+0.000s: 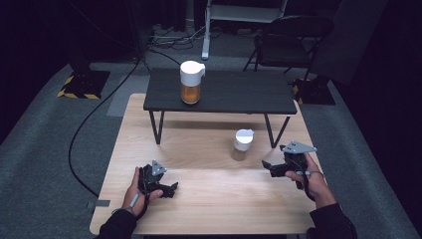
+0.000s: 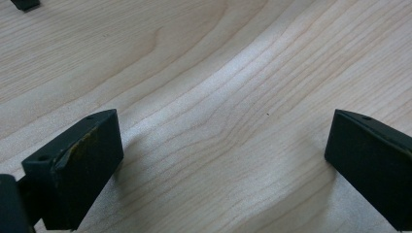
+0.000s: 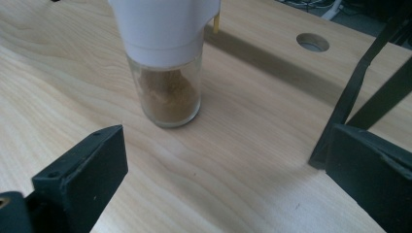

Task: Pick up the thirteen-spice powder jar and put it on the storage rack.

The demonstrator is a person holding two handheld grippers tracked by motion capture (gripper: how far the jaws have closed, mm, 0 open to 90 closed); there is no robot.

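With jaws spread apart and gripping nothing, the right gripper (image 1: 268, 168) faces the small white-capped glass jar of brown powder (image 3: 165, 73) nearby, while the left gripper (image 1: 171, 189), likewise spread, rests on the pale wooden table (image 2: 218, 97).

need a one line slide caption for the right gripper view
Open right gripper faces a glass jar of brown powder with a white cap, standing on the wooden table.

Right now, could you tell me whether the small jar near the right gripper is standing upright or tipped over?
Upright: the small jar stands on its glass base on the wooden table, white cap on top, brown powder settled at the bottom.
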